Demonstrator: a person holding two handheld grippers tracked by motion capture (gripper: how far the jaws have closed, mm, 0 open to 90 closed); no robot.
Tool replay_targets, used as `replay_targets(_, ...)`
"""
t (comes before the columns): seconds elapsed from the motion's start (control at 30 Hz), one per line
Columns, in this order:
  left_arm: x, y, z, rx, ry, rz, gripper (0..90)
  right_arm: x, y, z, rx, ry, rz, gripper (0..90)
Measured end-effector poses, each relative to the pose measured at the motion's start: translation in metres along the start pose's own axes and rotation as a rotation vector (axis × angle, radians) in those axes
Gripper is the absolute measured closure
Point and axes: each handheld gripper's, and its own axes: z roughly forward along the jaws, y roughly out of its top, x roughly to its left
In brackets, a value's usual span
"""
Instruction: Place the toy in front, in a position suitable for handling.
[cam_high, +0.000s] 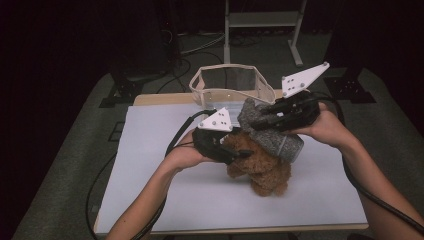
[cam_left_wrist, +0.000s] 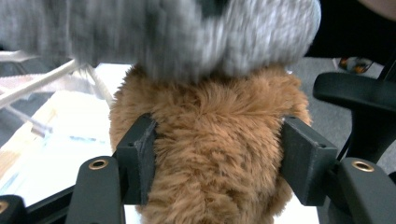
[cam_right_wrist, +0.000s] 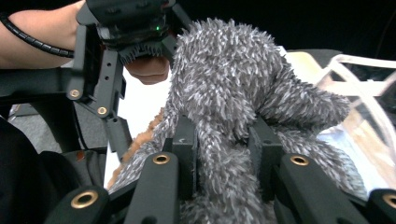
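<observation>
One brown plush toy clamped in left gripper fingers, one grey plush toy clamped in right gripper fingers

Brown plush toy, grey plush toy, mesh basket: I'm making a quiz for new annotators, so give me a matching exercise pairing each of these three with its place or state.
Things:
1. brown plush toy
2. grey plush toy
3. mesh basket

Places or states:
A. stands at the far edge of the table, touched by neither gripper
B. clamped in the left gripper, low over the white table
C. clamped in the right gripper, lying on top of the other toy

Pairs: 1-B, 2-C, 3-A
</observation>
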Motion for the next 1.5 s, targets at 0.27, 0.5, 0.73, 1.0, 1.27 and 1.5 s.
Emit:
replay_targets(0.27,0.001,-0.002,-0.004,0.022,0.026,-0.004,34.8,-0.004,-0.03,-0.028,-0.024,-0.066,0.064,68.3)
replay_targets(0.5,0.0,-0.009,-0.026,0.044,0.064,-0.001,27.5,-0.007,-0.043,0.003,-0.065,-0.008,0.099,68.3)
replay_targets(0.73,0.005,-0.051,-0.037,0.108,0.09,-0.063,29.6,-0.003,-0.047,0.061,0.002,0.048,0.077,68.1)
replay_targets(1.0,0.01,-0.101,-0.065,0.084,0.17,-0.152,29.4,0.0,-0.076,0.097,0.065,0.052,0.102,67.8)
replay_targets(1.27,0.0,-0.106,-0.07,0.055,0.22,-0.11,27.1,0.003,-0.092,0.096,0.038,0.033,0.127,67.7)
replay_targets(1.5,-0.002,-0.106,-0.08,0.008,0.233,-0.112,26.3,0.008,-0.104,0.086,0.031,0.009,0.138,67.8)
